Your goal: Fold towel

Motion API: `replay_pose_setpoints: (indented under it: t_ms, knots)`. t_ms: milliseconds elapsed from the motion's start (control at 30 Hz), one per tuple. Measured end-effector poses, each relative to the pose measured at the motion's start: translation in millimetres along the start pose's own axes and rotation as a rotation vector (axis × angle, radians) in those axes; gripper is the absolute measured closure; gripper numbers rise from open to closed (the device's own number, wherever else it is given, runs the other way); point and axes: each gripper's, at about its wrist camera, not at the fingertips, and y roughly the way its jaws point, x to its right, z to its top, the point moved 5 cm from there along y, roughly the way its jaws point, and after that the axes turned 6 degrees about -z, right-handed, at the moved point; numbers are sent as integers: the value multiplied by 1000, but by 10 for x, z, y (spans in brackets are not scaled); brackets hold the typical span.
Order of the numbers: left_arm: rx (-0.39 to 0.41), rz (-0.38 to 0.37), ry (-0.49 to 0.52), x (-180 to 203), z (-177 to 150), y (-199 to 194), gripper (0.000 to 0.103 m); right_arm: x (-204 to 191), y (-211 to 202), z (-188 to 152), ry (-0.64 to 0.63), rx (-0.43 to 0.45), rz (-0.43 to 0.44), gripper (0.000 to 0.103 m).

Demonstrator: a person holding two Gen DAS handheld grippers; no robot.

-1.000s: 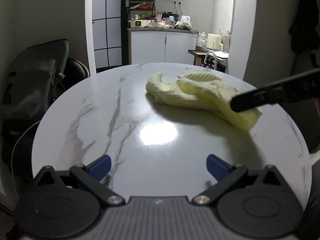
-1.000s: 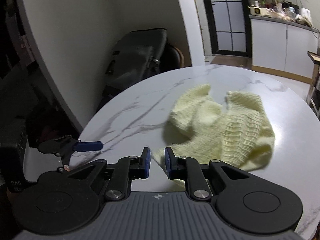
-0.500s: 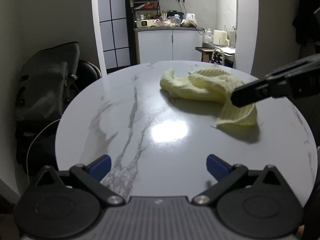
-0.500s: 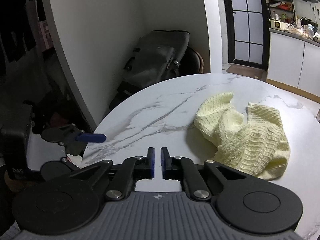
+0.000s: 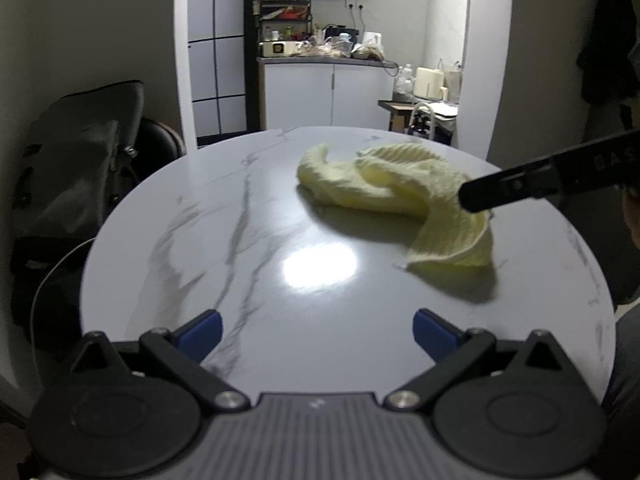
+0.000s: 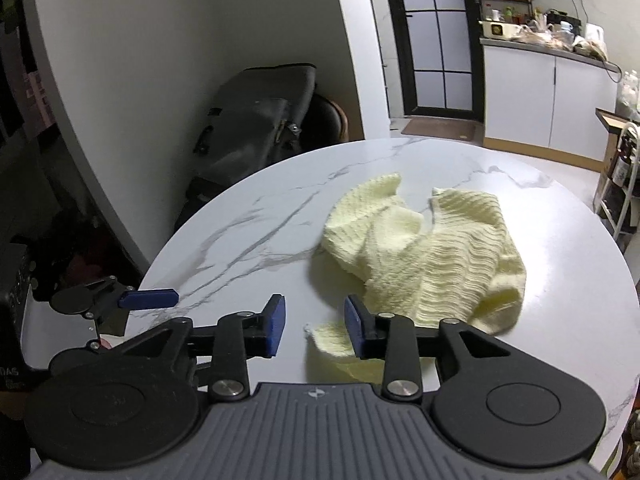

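Left gripper: jaws wide apart, empty, over near rim of round white marble desk. Right gripper: jaws parted, a corner of the crumpled pale-yellow knitted towel lying between them. Towel sits right of desk centre. Beyond the desk: dark grey bag against the wall, white kitchen cabinets.

bare marble table is lying open ahead of the left gripper; the crumpled towel and the right gripper are blocking the far right side.
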Motion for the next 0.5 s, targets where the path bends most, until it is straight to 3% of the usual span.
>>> replay_pose_setpoints:
  t_ms: [367, 500]
  knots:
    - [7, -68, 61, 253, 75, 263, 2, 252, -42, 13, 58, 17, -36, 63]
    - [-14, -78, 51, 241, 72, 332, 9, 285, -25, 6, 52, 12, -54, 63]
